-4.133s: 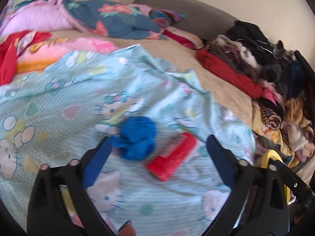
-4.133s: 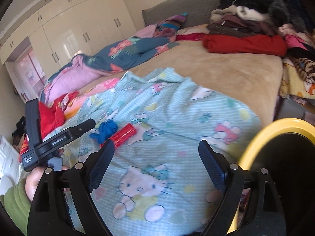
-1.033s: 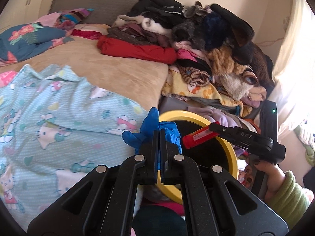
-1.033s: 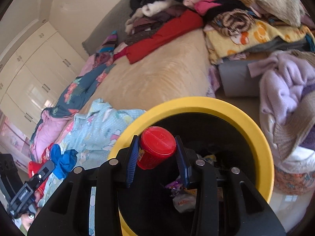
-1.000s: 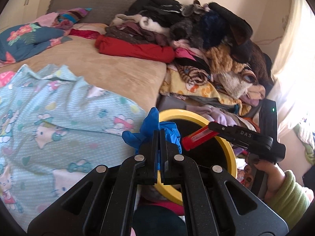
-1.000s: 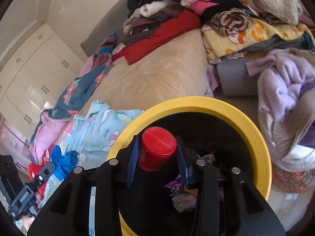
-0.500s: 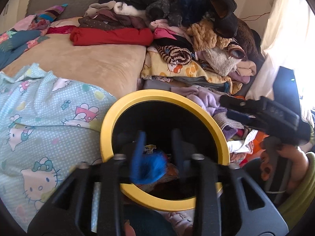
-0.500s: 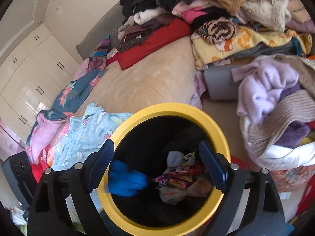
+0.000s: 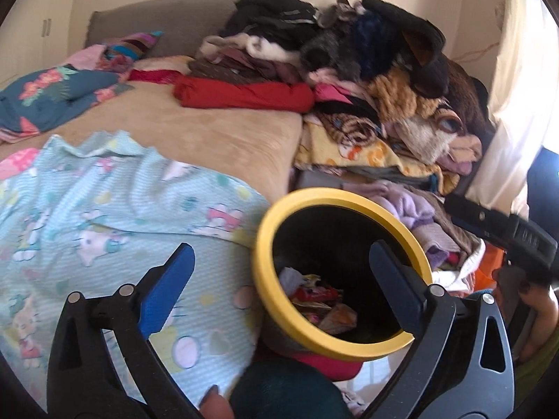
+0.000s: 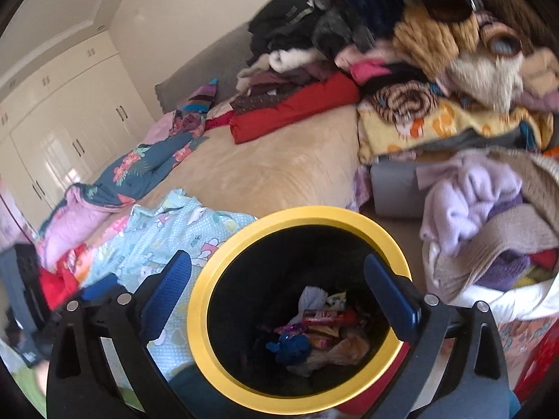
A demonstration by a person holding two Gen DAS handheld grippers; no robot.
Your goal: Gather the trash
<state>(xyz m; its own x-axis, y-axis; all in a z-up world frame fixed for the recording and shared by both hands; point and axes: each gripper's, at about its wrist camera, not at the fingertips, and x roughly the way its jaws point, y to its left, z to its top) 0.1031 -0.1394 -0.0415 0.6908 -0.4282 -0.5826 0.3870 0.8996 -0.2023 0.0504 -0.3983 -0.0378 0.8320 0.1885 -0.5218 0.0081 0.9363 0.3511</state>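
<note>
Drop step is wrapping up: both tongs are hanging over the yellow-rimmed bin [image 10: 300, 314] with nothing in them. Left tongs [image 9: 279, 286] have just been opening, jaws now wide, nothing between them; right tongs [image 10: 279, 296] likewise have just been opening and are standing wide and empty. Blue glove [image 10: 290, 347] is lying crumpled at the bin's bottom, below and between the right tongs' fingers, no clear long axis. Red tube [image 10: 330, 317] is resting just beyond it on the wrappers, long axis running across the view, roughly level; which end is the cap I cannot tell. Next move, I judge: swinging both tongs back over the bed [image 9: 209, 139] to look for more trash.
</note>
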